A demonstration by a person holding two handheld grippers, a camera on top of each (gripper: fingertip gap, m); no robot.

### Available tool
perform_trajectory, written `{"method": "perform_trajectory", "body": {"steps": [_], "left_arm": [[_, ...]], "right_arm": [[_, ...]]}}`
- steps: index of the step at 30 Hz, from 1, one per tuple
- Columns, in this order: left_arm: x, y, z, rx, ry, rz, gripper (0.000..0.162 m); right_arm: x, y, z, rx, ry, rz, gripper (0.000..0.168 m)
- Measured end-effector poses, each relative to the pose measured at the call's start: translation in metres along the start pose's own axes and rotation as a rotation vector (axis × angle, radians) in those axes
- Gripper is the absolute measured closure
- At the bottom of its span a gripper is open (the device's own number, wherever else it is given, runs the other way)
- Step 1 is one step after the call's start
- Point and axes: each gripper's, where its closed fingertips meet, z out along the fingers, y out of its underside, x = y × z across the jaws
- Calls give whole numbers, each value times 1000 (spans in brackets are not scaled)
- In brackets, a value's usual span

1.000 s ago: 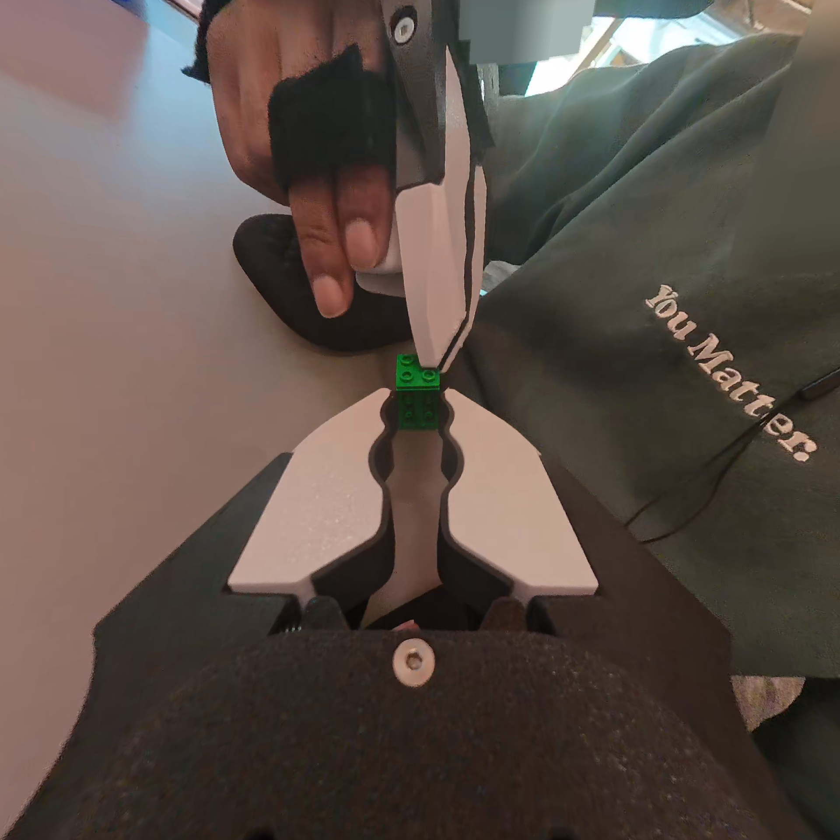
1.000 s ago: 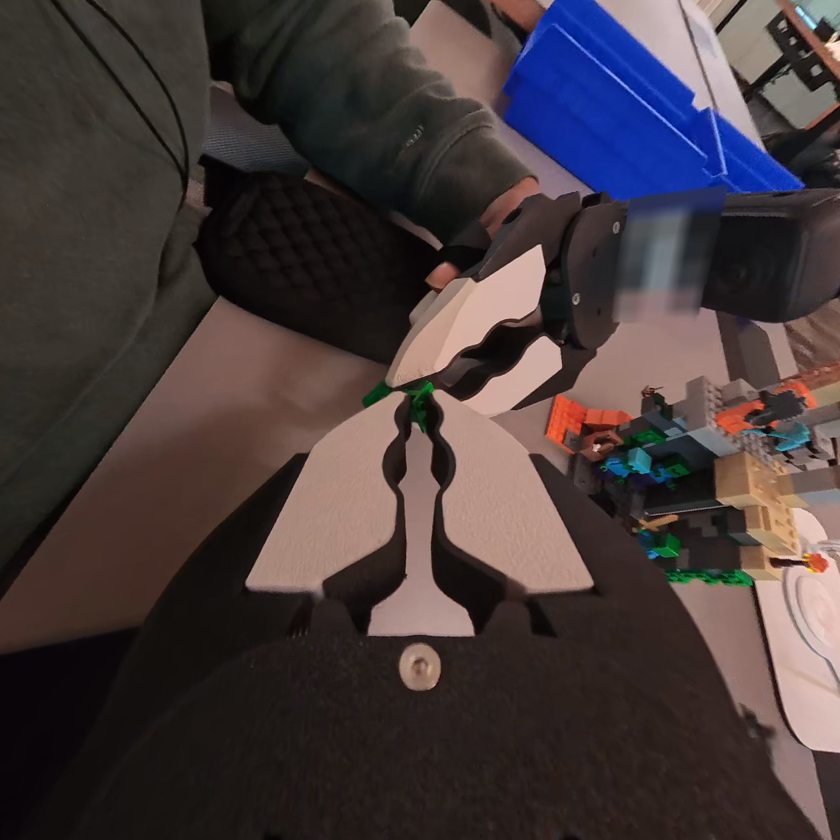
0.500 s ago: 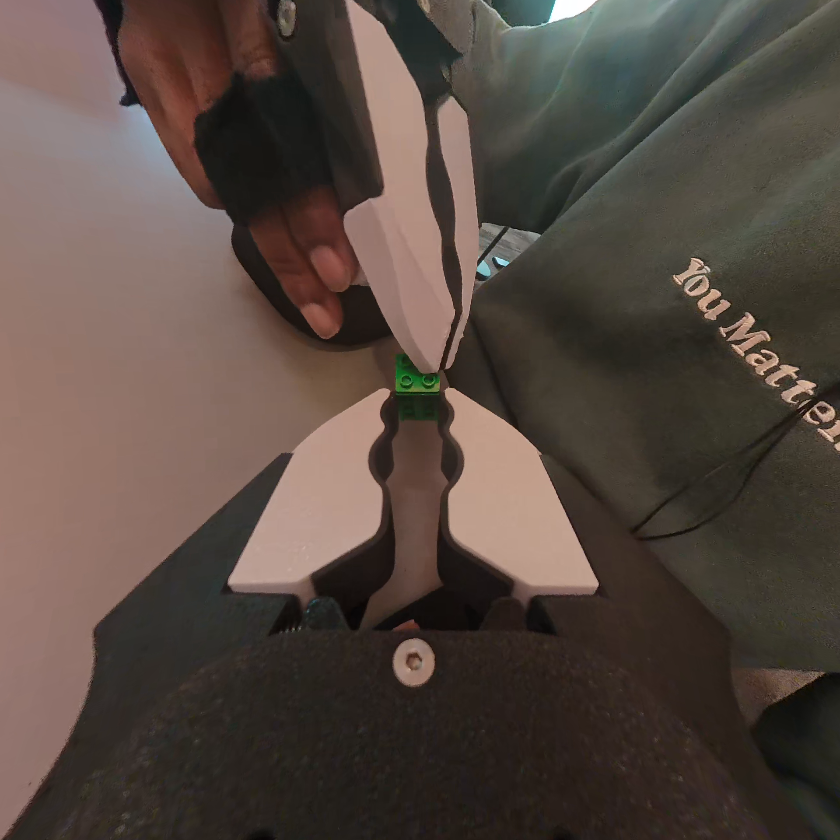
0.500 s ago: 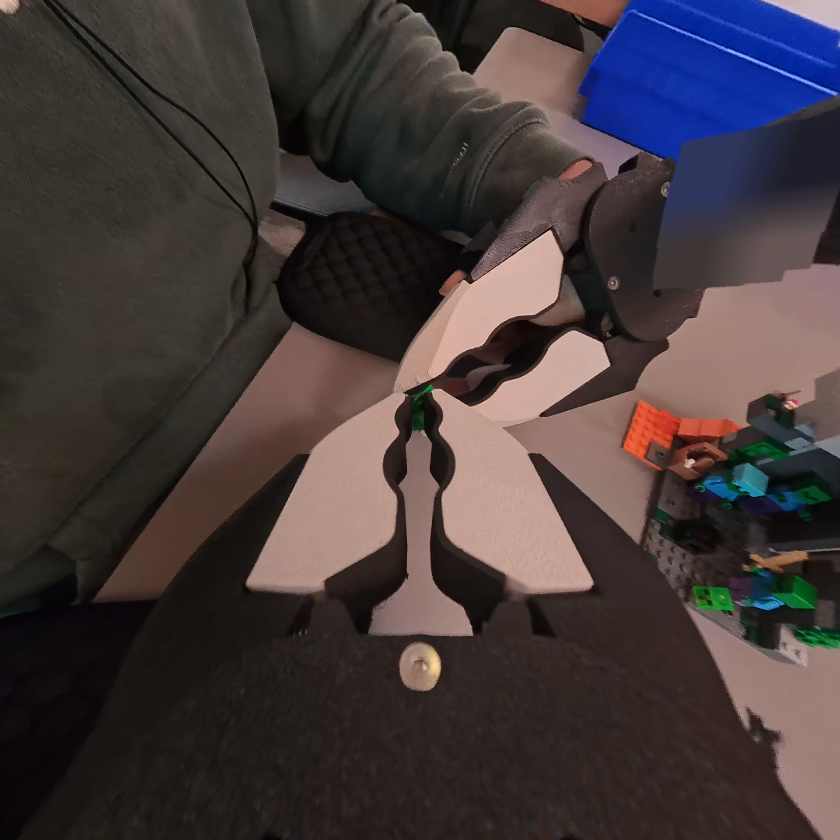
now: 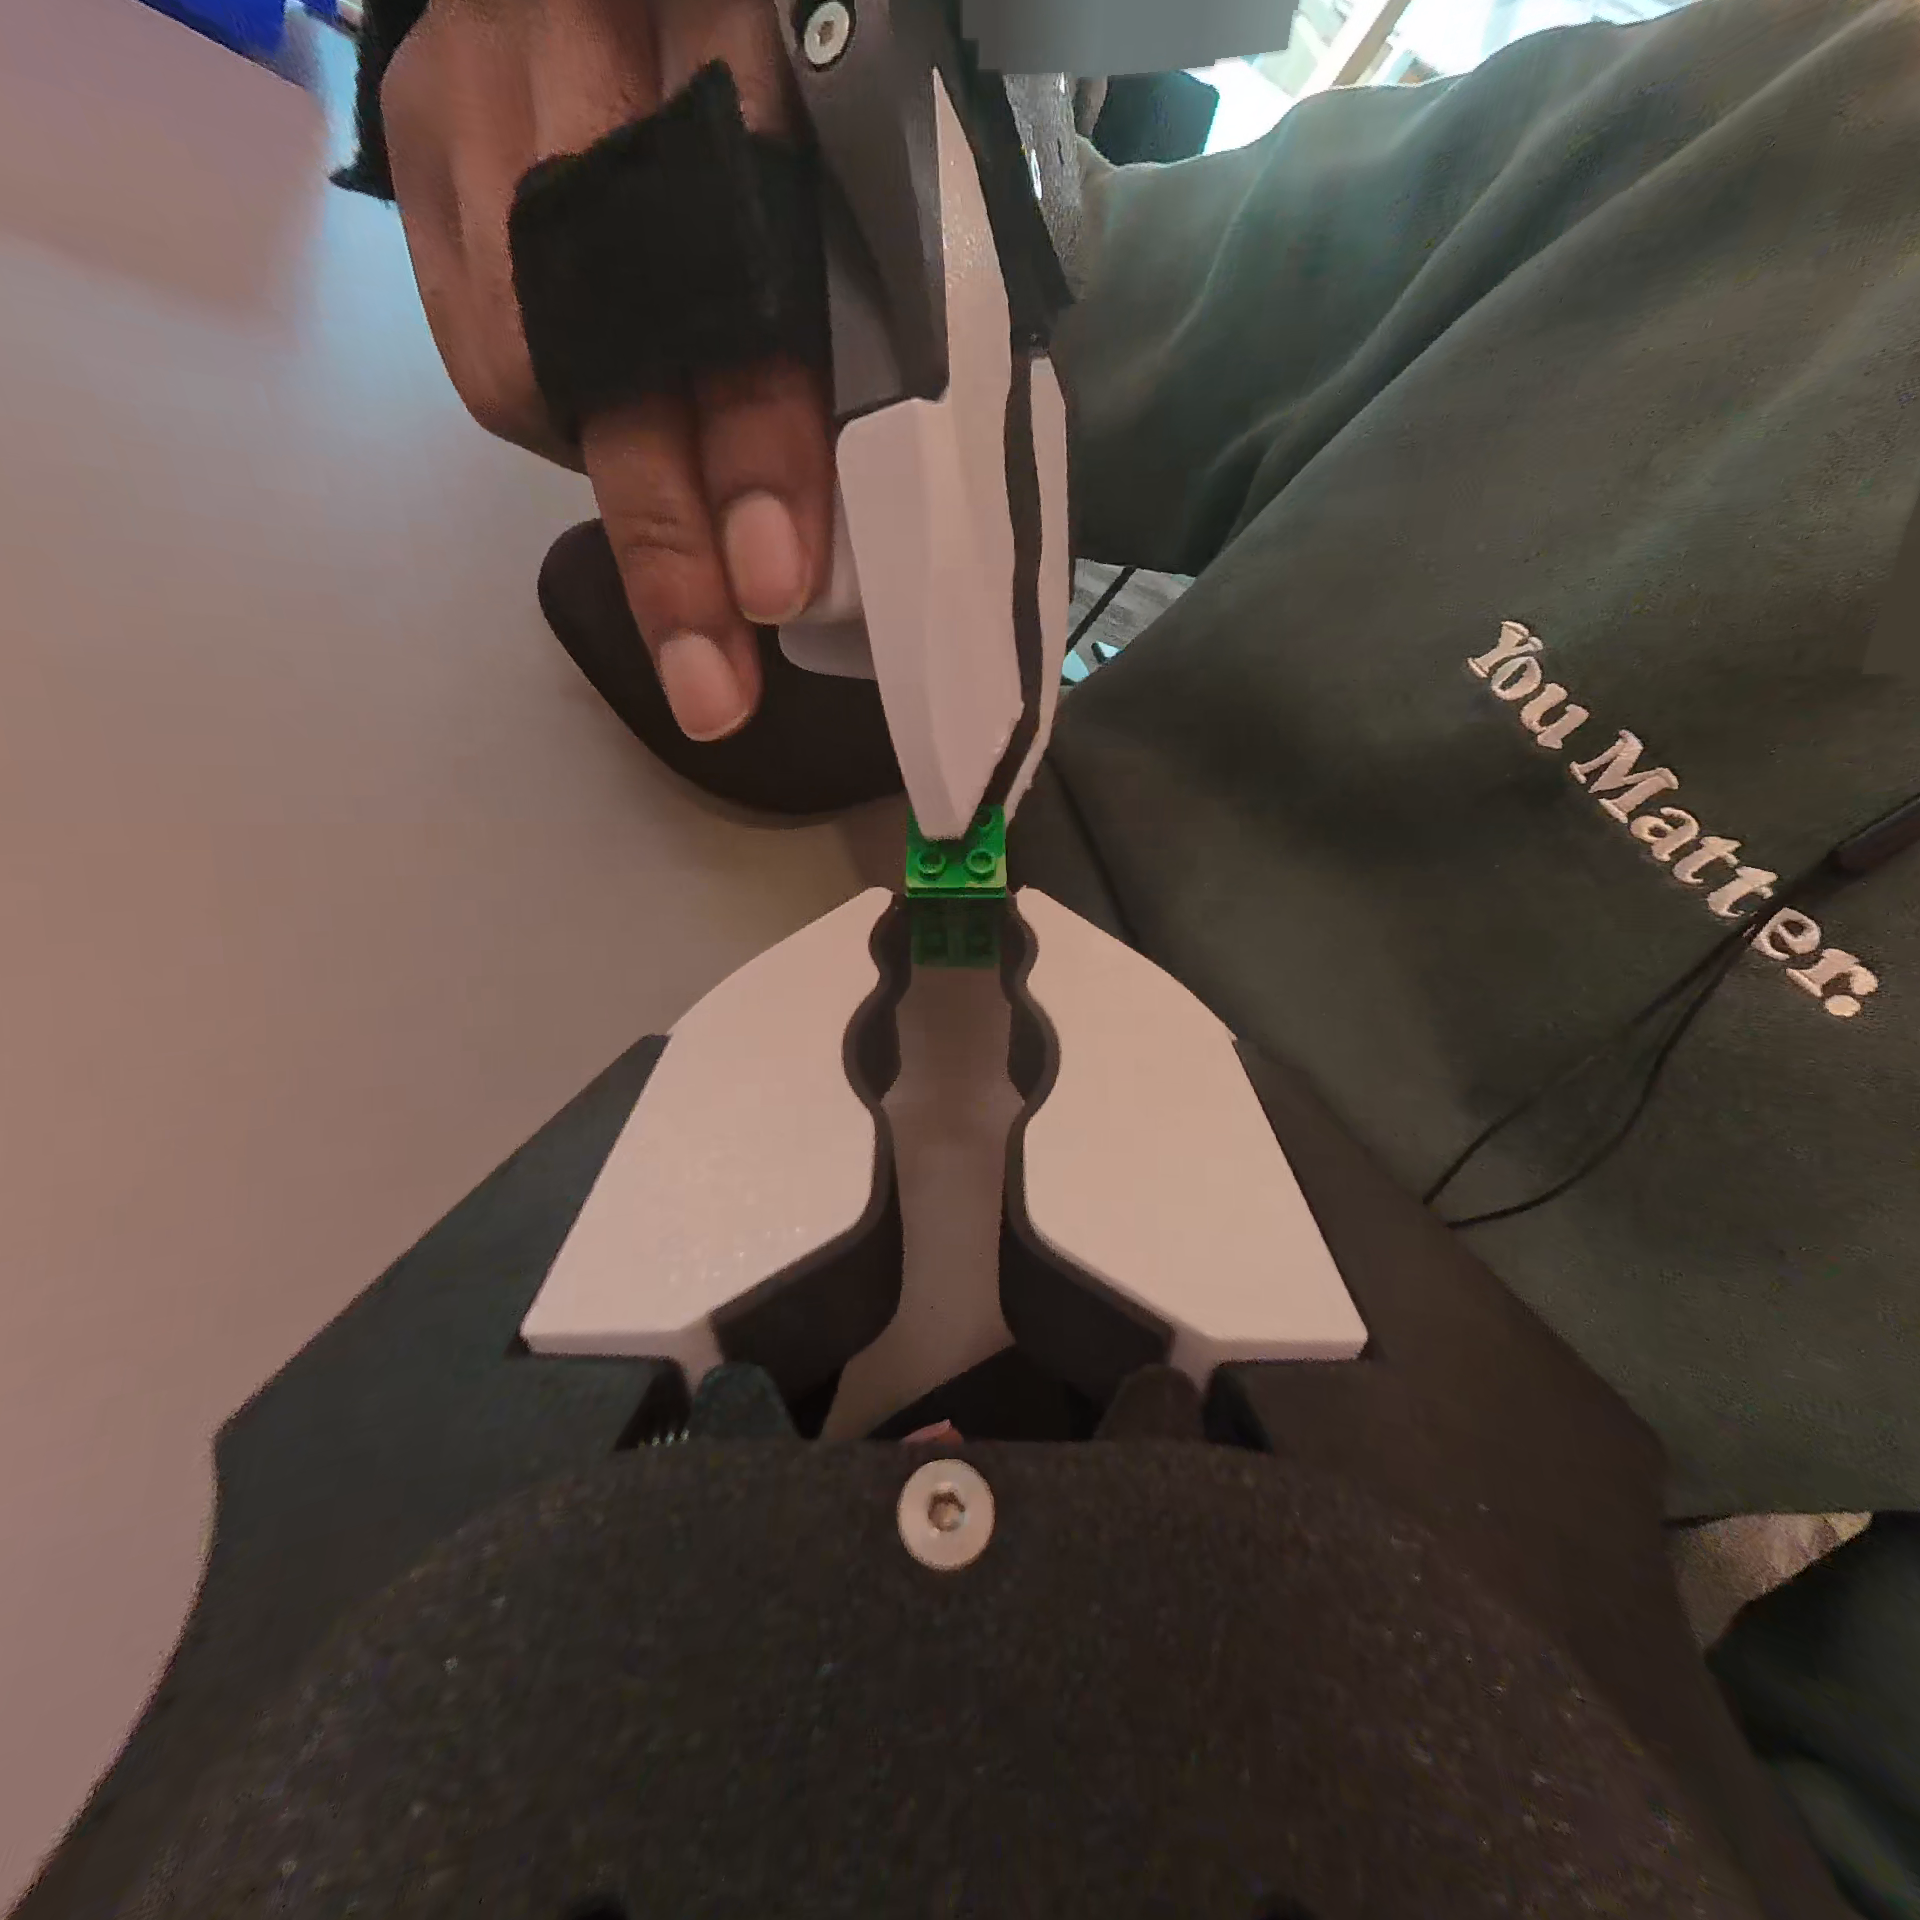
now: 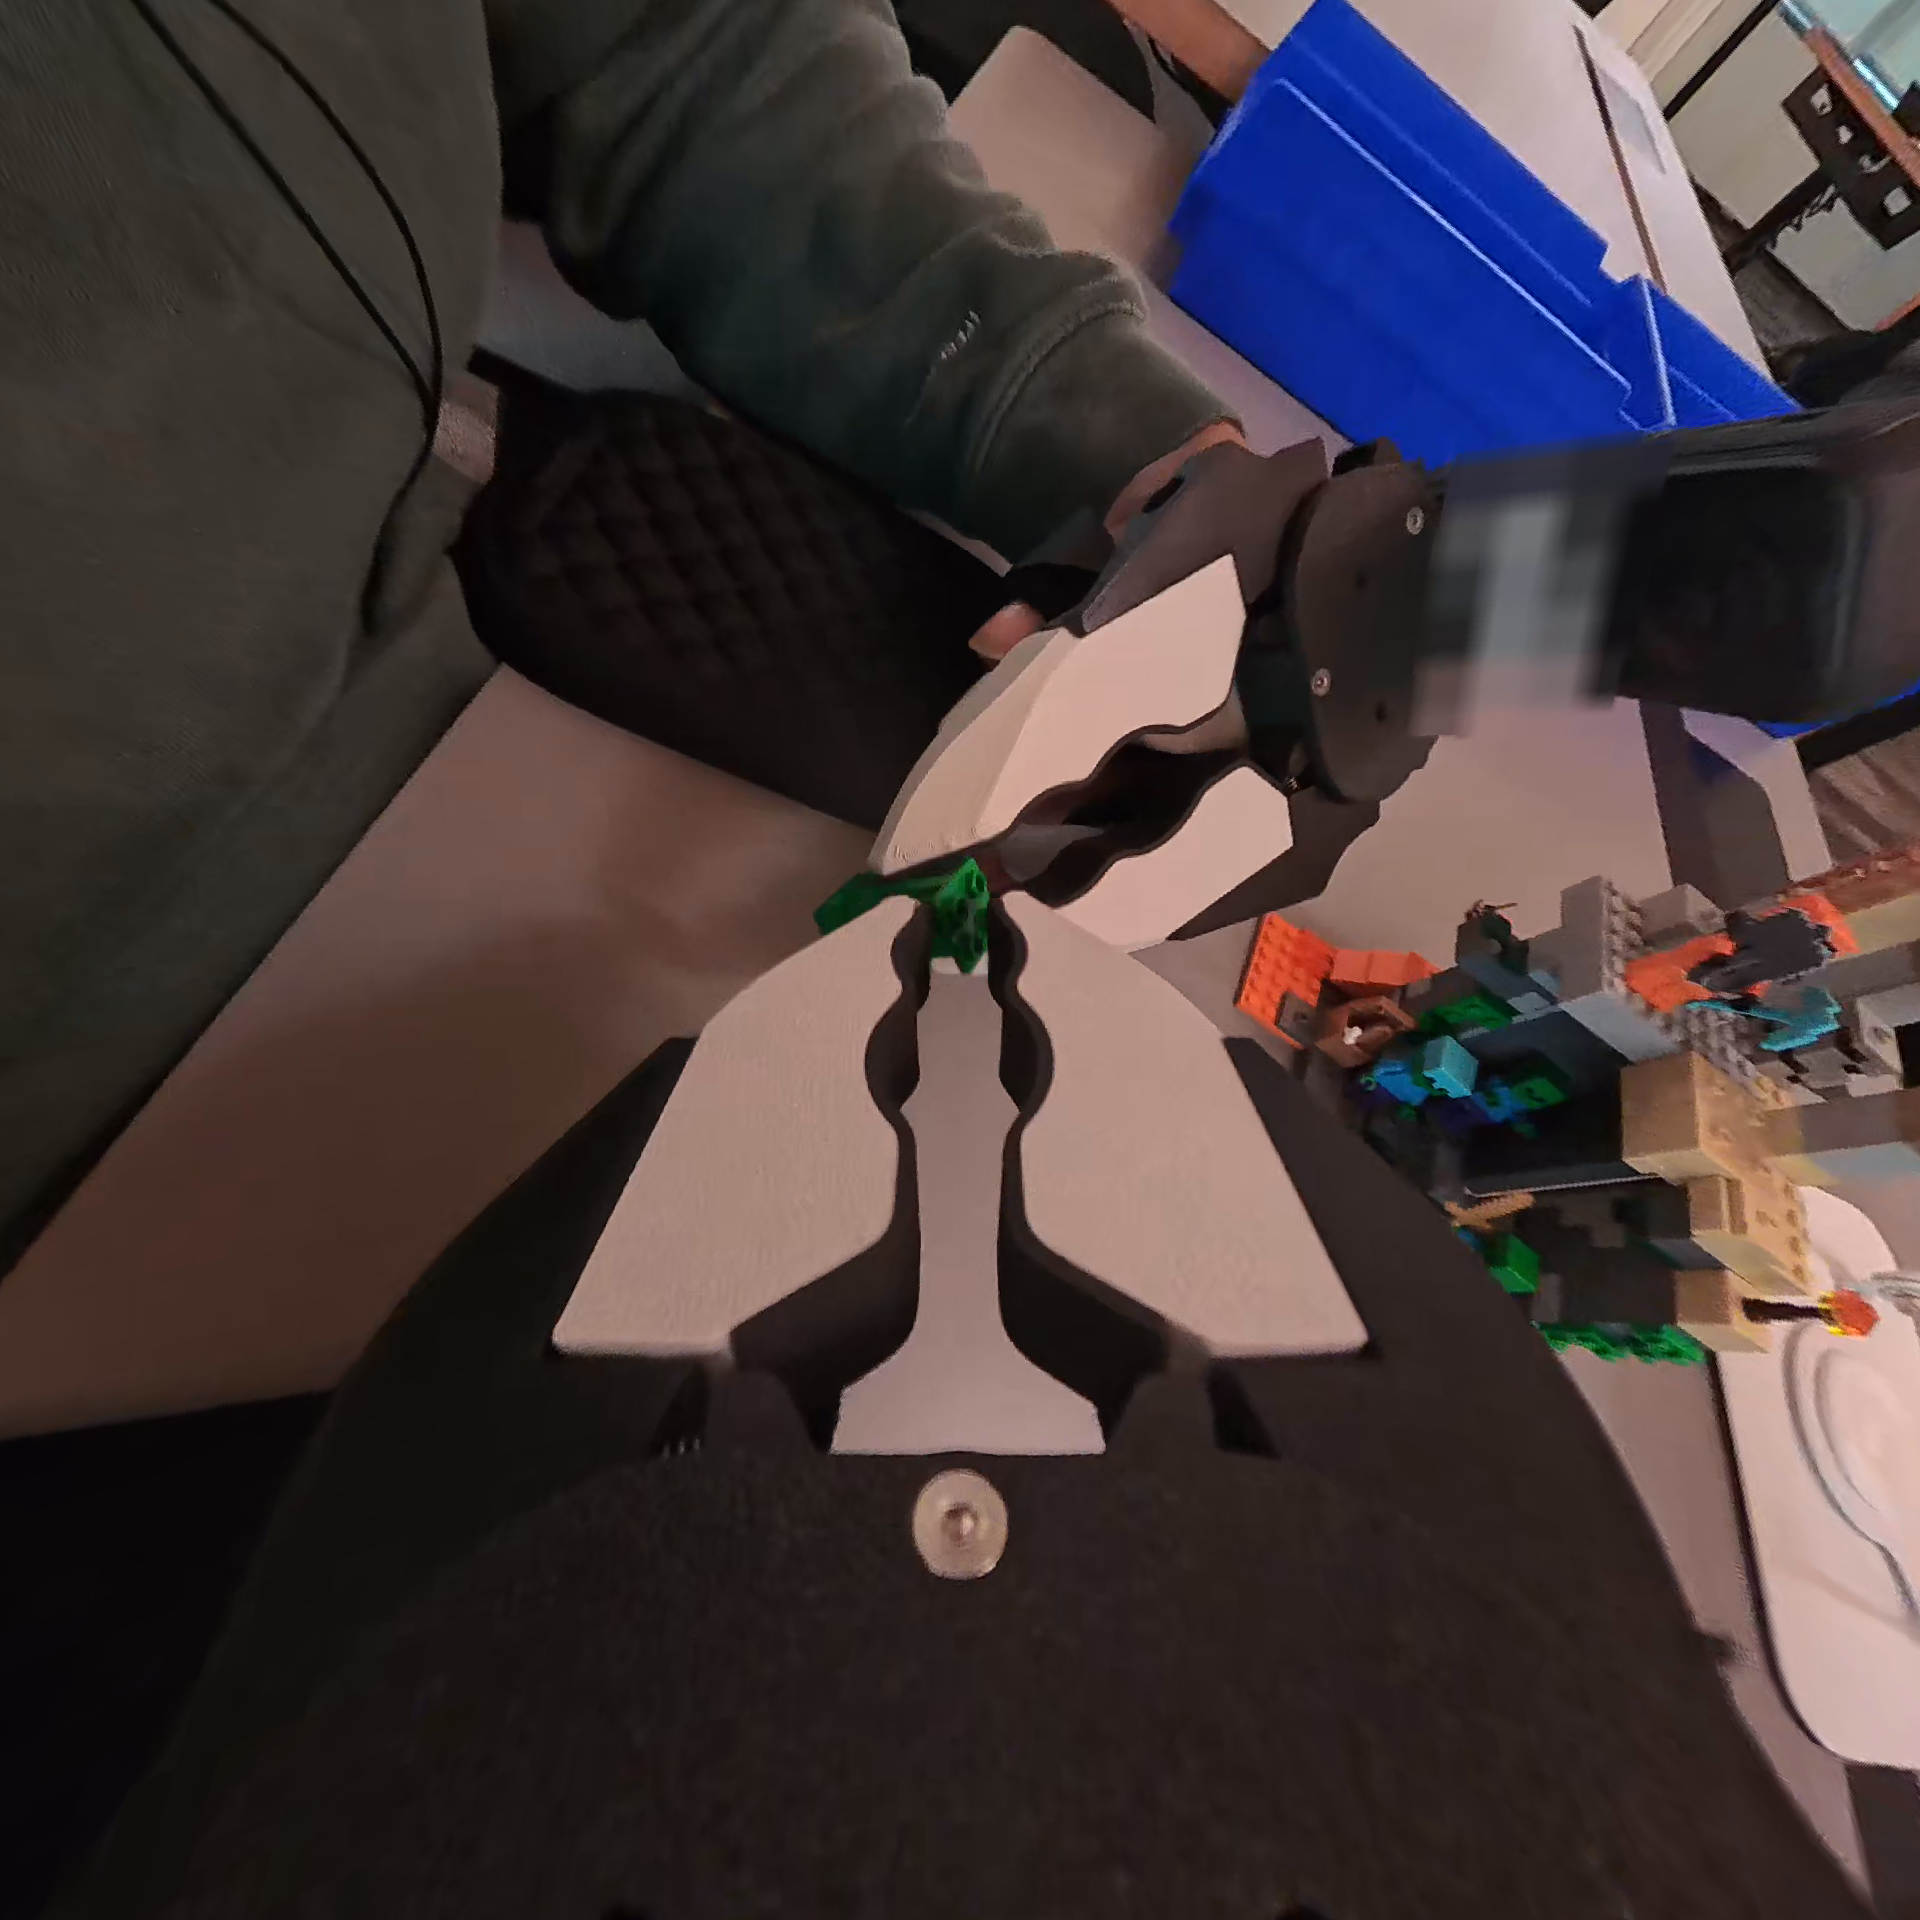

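While gripper-pinched (image 5: 958,906), green brick (image 5: 956,871), lettered sweatshirt (image 5: 1558,727).

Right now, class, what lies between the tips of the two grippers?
Two small green toy bricks. In the left wrist view the left gripper pinches the darker green brick, the right gripper pinches the lighter green brick, and the bricks meet.

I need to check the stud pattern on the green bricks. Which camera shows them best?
The left wrist view: the green bricks face the camera, studs sharp, pinched between the left gripper and the right gripper. The right wrist view shows them edge-on, slightly blurred and partly covered by fingertips.
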Motion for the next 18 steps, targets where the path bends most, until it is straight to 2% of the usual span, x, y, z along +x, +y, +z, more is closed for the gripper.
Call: {"method": "perform_trajectory", "body": {"steps": [6,13,18], "left_arm": [[1,2,4,-2,0,-8,146],[-6,-14,-4,147,-43,-29,135],[-7,-19,-2,159,-54,-29,143]], "right_arm": [[-4,1,-1,-44,-1,-19,164],[10,2,-5,-28,141,-24,165],[14,1,-6,-21,198,-30,165]]}}
